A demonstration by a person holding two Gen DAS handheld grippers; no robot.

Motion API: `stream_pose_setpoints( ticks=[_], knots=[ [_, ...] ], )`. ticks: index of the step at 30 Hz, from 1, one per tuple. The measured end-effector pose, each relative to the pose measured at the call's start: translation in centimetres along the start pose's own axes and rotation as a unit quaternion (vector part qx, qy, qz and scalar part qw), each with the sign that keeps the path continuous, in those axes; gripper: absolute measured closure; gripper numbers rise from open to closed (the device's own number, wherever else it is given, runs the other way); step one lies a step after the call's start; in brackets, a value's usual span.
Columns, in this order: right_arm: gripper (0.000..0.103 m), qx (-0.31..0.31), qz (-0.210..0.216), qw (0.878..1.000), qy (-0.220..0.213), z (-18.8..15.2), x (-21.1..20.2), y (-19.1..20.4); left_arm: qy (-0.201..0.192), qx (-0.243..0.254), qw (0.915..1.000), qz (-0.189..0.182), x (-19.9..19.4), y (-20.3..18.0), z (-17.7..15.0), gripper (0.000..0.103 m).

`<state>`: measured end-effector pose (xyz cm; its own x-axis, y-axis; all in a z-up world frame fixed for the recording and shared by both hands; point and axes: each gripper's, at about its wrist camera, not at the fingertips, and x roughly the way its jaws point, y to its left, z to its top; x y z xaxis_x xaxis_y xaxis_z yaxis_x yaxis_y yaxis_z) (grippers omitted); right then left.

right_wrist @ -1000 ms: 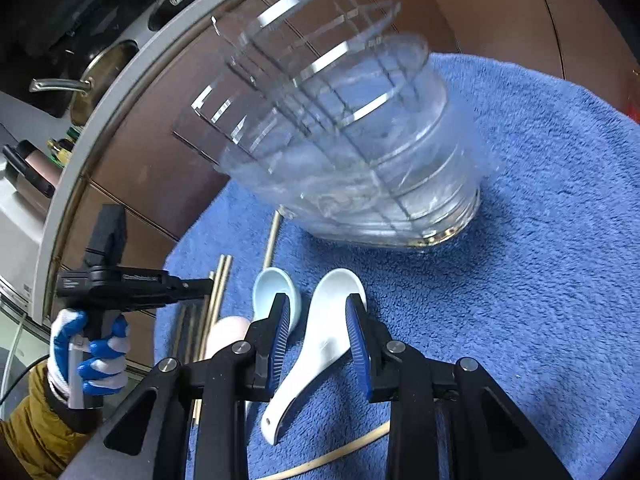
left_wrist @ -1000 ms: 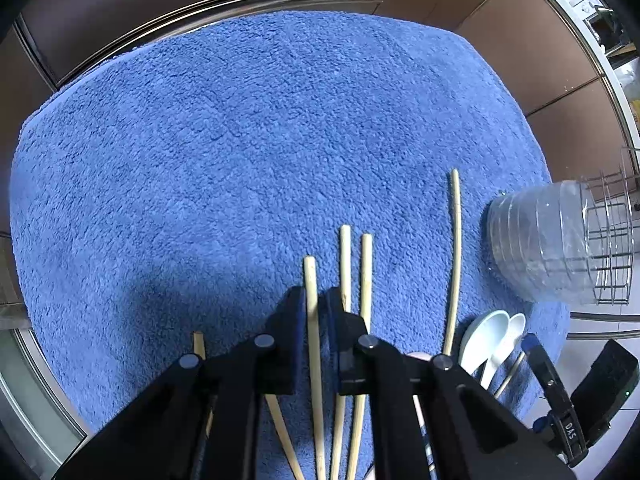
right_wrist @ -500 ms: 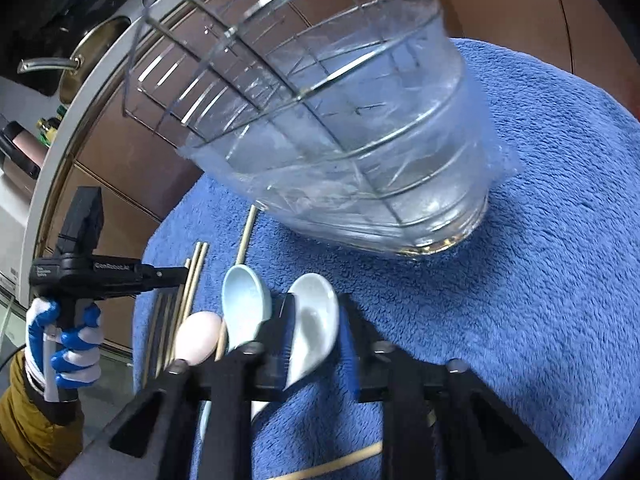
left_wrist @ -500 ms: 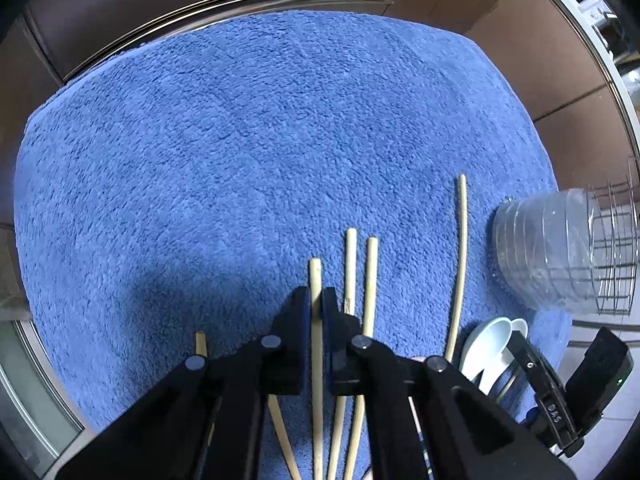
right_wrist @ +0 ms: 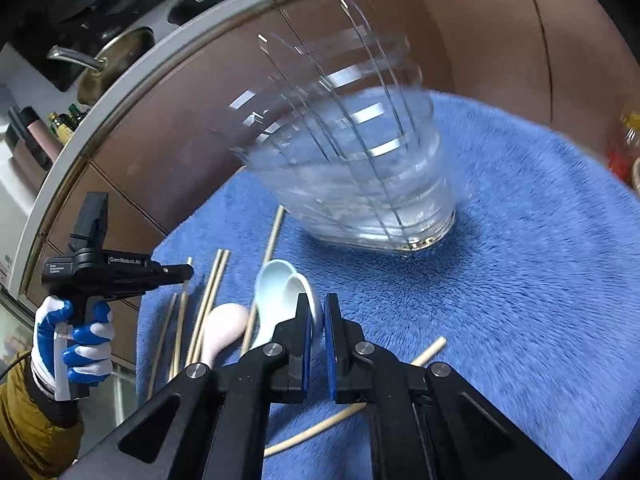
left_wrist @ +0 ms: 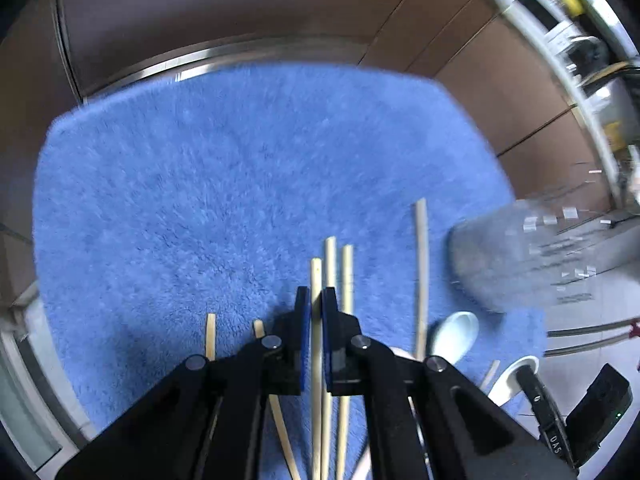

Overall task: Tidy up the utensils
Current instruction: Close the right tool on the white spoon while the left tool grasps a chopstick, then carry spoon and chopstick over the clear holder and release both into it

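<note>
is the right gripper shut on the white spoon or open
Shut on it: the right gripper has its blue pads pinching the white spoon bowl edge.

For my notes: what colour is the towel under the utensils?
Blue towel, clearest in the left wrist view.

On the towel (right_wrist: pixel 540 280), spoons (right_wrist: pixel 280 280) are found before the rack (right_wrist: pixel 360 184); chopsticks (right_wrist: pixel 212 292) are laid to its left.

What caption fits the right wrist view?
Right gripper shut on a white ceramic spoon above a blue towel, wire utensil basket ahead.
</note>
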<state>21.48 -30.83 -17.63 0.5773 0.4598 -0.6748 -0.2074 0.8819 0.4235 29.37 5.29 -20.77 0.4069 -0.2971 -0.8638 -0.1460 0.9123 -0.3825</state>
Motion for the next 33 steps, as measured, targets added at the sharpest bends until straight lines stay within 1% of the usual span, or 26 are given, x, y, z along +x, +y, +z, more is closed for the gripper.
stream_pose_setpoints(
  ticks=[3,6,9,10,12,13,17,21,24,27,31,33],
  knots=[
    [0.097,-0.007,-0.011,1.0,-0.023,-0.9,-2.4,1.8,-0.055,0.025,0.998,-0.018,-3.7,-0.1,-1.1,0.098],
    [0.097,-0.015,-0.028,0.999,-0.044,-1.9,-4.9,3.7,-0.093,0.041,0.9941,-0.04,-6.6,-0.7,-2.0,0.098],
    [0.097,-0.025,-0.046,0.996,-0.067,-2.9,-6.8,6.6,-0.13,0.056,0.9877,-0.066,-10.0,-1.1,-3.5,0.098],
    [0.097,-0.028,-0.052,0.995,-0.075,-3.3,-7.3,7.7,-0.139,0.059,0.9859,-0.071,-10.6,-1.9,-3.9,0.098],
    [0.097,-0.036,-0.063,0.993,-0.089,-3.6,-8.3,9.6,-0.156,0.067,0.9823,-0.079,-12.7,-2.0,-4.5,0.098],
    [0.097,-0.042,-0.072,0.992,-0.098,-3.9,-9.5,10.5,-0.166,0.074,0.9798,-0.083,-13.7,-2.2,-4.8,0.098],
    [0.097,-0.055,-0.092,0.986,-0.128,-3.6,-11.6,12.7,-0.201,0.095,0.9699,-0.1,-16.6,-3.9,-5.8,0.098],
    [0.097,-0.069,-0.111,0.977,-0.168,-2.1,-13.6,13.9,-0.229,0.11,0.9608,-0.11,-18.9,-5.6,-5.8,0.098],
    [0.097,-0.081,-0.128,0.969,-0.197,-0.3,-13.8,14.3,-0.247,0.123,0.9548,-0.111,-20.2,-7.2,-4.8,0.098],
    [0.097,-0.093,-0.147,0.959,-0.225,1.7,-13.7,14.1,-0.272,0.142,0.9458,-0.107,-21.2,-9.8,-3.3,0.098],
    [0.097,-0.098,-0.173,0.944,-0.265,5.3,-12.4,13.0,-0.315,0.149,0.9306,-0.112,-22.1,-13.6,-0.7,0.098],
    [0.097,-0.102,-0.188,0.935,-0.282,6.6,-11.5,12.4,-0.346,0.147,0.9192,-0.117,-22.3,-15.9,0.7,0.098]
  ],
)
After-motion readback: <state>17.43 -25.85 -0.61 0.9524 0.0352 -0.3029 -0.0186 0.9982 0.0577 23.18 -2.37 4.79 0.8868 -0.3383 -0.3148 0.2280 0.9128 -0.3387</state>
